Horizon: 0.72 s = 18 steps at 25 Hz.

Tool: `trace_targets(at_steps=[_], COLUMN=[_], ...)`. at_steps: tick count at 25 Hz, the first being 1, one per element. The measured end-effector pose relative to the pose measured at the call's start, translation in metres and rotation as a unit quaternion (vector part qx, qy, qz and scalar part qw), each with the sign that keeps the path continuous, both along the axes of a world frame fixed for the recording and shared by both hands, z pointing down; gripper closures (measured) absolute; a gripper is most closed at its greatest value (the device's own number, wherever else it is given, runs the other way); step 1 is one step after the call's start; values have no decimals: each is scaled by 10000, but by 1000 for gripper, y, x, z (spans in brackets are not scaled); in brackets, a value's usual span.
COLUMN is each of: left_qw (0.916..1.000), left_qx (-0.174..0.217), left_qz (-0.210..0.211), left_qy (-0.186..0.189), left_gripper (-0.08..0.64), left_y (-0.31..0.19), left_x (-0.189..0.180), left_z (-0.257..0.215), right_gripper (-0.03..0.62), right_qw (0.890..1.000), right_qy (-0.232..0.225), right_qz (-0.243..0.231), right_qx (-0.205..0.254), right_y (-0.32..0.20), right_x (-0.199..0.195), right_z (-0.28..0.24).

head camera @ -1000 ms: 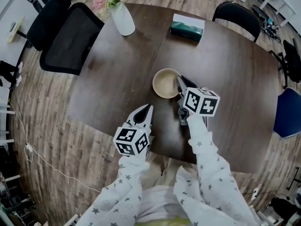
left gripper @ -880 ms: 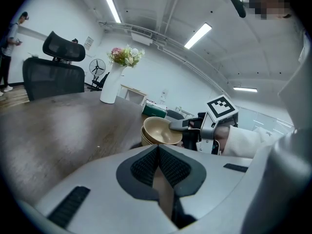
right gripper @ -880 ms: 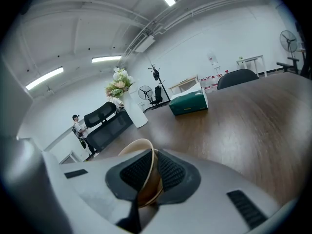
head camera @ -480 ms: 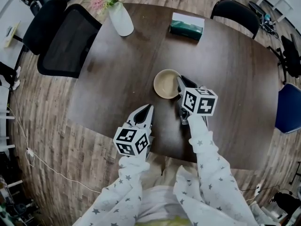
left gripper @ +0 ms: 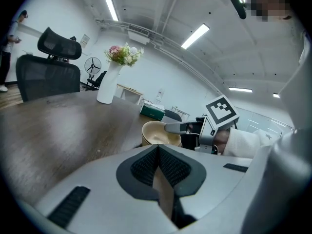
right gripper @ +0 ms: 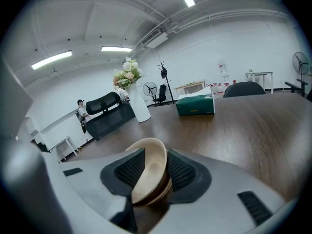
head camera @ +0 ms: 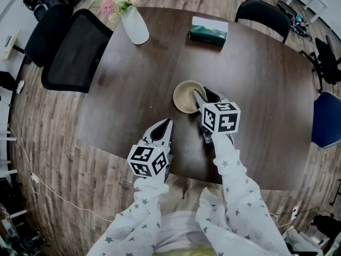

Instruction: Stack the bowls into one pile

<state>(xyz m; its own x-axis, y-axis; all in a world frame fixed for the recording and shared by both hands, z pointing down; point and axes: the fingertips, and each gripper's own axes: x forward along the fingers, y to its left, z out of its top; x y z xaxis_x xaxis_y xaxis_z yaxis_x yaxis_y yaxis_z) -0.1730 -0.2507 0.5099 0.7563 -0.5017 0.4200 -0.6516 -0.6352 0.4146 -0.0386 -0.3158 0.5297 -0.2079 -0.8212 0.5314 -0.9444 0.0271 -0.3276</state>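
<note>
1. Beige bowls (head camera: 188,96), nested in one pile, sit mid-frame on the dark wooden table (head camera: 256,73).
2. The right gripper (head camera: 204,97) straddles the pile's right rim. Its jaws have just been opening, and the bowl wall stands loose between them.
3. The left gripper (head camera: 168,122) is lower left of the bowls and apart from them, its jaws pressed together on nothing.

A dark wooden table (head camera: 256,79) stands on a pale plank floor (head camera: 48,137), with black office chairs (head camera: 74,52) along its far side, a blue chair (head camera: 326,124) at its right, white walls (right gripper: 243,48) and ceiling strip lights (left gripper: 195,36).
</note>
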Motion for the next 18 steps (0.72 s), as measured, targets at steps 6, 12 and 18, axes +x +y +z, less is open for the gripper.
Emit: trace_targets(at_steps=[6,12,18], left_qw=[10000,9999,9995], left_qx=[32,110,246], left_qz=[-30,-91,-200], left_qy=[22,-27,-71], left_gripper=[534,534,534], left_y=[4,5,7], left_x=[3,7,9], left_z=[-3,-7,-15], right_gripper=[431,431,499], right_qw=[10000,9999,9994], right_qy=[26,42,14], right_qz=[-40,68,-47], right_qx=[-6,139,333], right_y=[6,10,22], right_x=[2,13,17], right_z=[-1,-9,-21])
